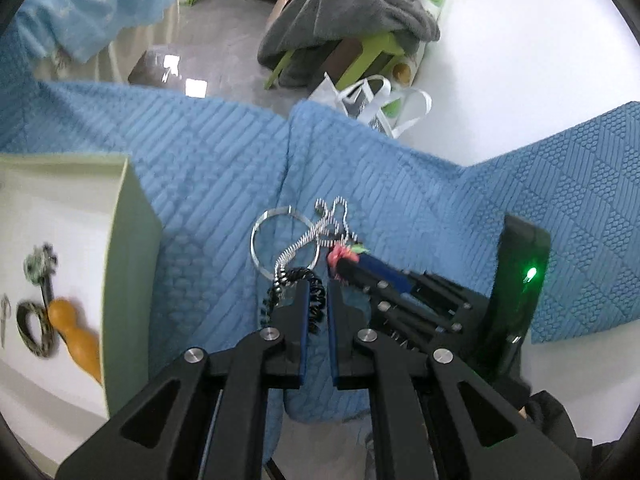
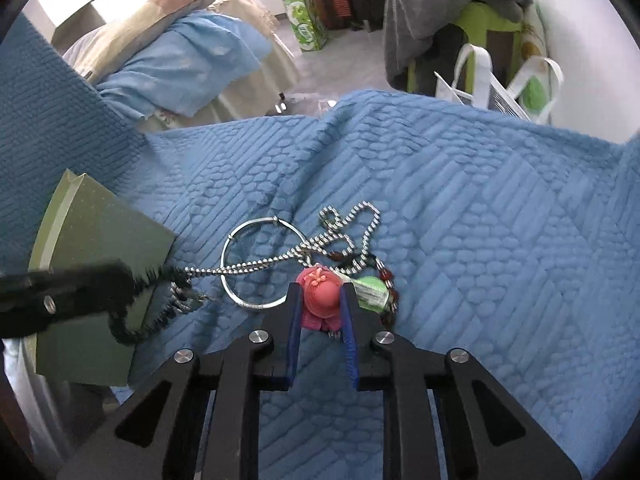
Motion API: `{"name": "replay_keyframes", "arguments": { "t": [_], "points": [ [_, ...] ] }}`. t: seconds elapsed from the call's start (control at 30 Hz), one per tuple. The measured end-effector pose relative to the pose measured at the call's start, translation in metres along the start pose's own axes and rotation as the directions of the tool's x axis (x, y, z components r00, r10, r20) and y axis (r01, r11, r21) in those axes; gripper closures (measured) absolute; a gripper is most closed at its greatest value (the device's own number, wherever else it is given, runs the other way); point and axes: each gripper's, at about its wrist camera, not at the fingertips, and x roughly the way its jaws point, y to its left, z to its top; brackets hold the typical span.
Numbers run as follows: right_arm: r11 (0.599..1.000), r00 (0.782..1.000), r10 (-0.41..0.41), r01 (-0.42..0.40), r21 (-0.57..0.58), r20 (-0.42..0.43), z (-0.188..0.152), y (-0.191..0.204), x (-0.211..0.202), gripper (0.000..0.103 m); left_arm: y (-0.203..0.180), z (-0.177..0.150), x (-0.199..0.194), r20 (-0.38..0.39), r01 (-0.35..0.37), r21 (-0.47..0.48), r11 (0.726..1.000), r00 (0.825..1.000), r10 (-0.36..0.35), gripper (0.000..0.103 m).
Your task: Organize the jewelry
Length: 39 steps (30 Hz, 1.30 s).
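Presently — left tongs (image 1: 318,296) clamped on black coiled band (image 1: 316,304), drawing it clear of tangle | right tongs (image 2: 322,304) clamped on pink charm (image 2: 322,290), anchoring silver chain (image 2: 280,258) and ring (image 2: 240,264) mid-bedspread (image 2: 480,220) | green box (image 1: 124,280) waits at bedspread's left edge.

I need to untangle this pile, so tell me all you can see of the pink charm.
The pink charm is a rounded, rubbery-looking piece with a small flower moulded on top and a ribbed base. It sits on the blue quilt, clamped between the right gripper pads. A green charm and the bead chain lie against it.
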Motion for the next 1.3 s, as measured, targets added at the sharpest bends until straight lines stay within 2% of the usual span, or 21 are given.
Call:
{"name": "replay_keyframes", "arguments": {
  "t": [0.2, 0.23, 0.33, 0.37, 0.53, 0.7, 0.8, 0.87, 0.9, 1.0, 1.2, 1.3],
  "points": [
    [0.998, 1.0, -0.001, 0.001, 0.062, -0.011, -0.017, -0.003, -0.016, 0.087, 0.009, -0.027, 0.017, -0.079, -0.016, -0.018, 1.0, 0.997, 0.015, 0.095],
    [0.997, 1.0, -0.002, 0.003, 0.072, -0.012, -0.021, -0.004, -0.02, 0.087, 0.009, -0.029, 0.02, -0.09, -0.023, -0.016, 1.0, 0.996, 0.021, 0.091],
    [0.995, 1.0, -0.016, 0.017, 0.103, -0.016, -0.03, -0.008, -0.03, 0.087, 0.011, -0.038, 0.028, -0.114, -0.056, -0.012, 0.998, 0.992, 0.054, 0.065],
    [0.993, 1.0, -0.02, 0.022, 0.116, -0.02, -0.034, -0.01, -0.033, 0.087, 0.011, -0.039, 0.03, -0.11, -0.069, -0.003, 0.998, 0.992, 0.068, 0.062],
    [0.984, 0.999, -0.021, 0.027, 0.175, -0.035, -0.051, -0.019, -0.046, 0.087, 0.003, -0.043, 0.041, -0.096, -0.085, 0.027, 0.996, 0.992, 0.087, 0.063],
    [0.983, 1.0, -0.017, 0.021, 0.184, -0.025, -0.053, -0.019, -0.053, 0.087, -0.016, -0.045, 0.058, -0.085, -0.086, 0.139, 0.987, 0.992, 0.098, 0.067],
    [0.98, 1.0, -0.015, 0.018, 0.196, -0.02, -0.053, -0.021, -0.055, 0.087, -0.025, -0.045, 0.068, -0.069, -0.127, 0.207, 0.97, 0.987, 0.144, 0.072],
    [0.979, 1.0, -0.016, 0.018, 0.201, -0.016, -0.053, -0.022, -0.057, 0.086, -0.028, -0.046, 0.077, -0.064, -0.163, 0.245, 0.956, 0.981, 0.184, 0.088],
    [0.979, 1.0, -0.016, 0.018, 0.203, -0.013, -0.052, -0.023, -0.058, 0.086, -0.028, -0.046, 0.079, -0.057, -0.18, 0.252, 0.951, 0.978, 0.201, 0.092],
    [0.978, 1.0, -0.022, 0.023, 0.209, -0.003, -0.051, -0.025, -0.063, 0.086, -0.033, -0.044, 0.078, -0.053, -0.185, 0.276, 0.943, 0.977, 0.208, 0.095],
    [0.972, 0.998, -0.045, 0.036, 0.233, 0.034, -0.046, -0.027, -0.086, 0.087, -0.045, -0.027, 0.028, -0.028, -0.07, 0.2, 0.977, 0.997, 0.077, 0.096],
    [0.969, 0.997, -0.046, 0.029, 0.244, 0.064, -0.044, -0.026, -0.102, 0.087, -0.049, -0.019, -0.003, -0.013, 0.001, 0.157, 0.988, 1.0, 0.001, 0.096]
  ]
}}
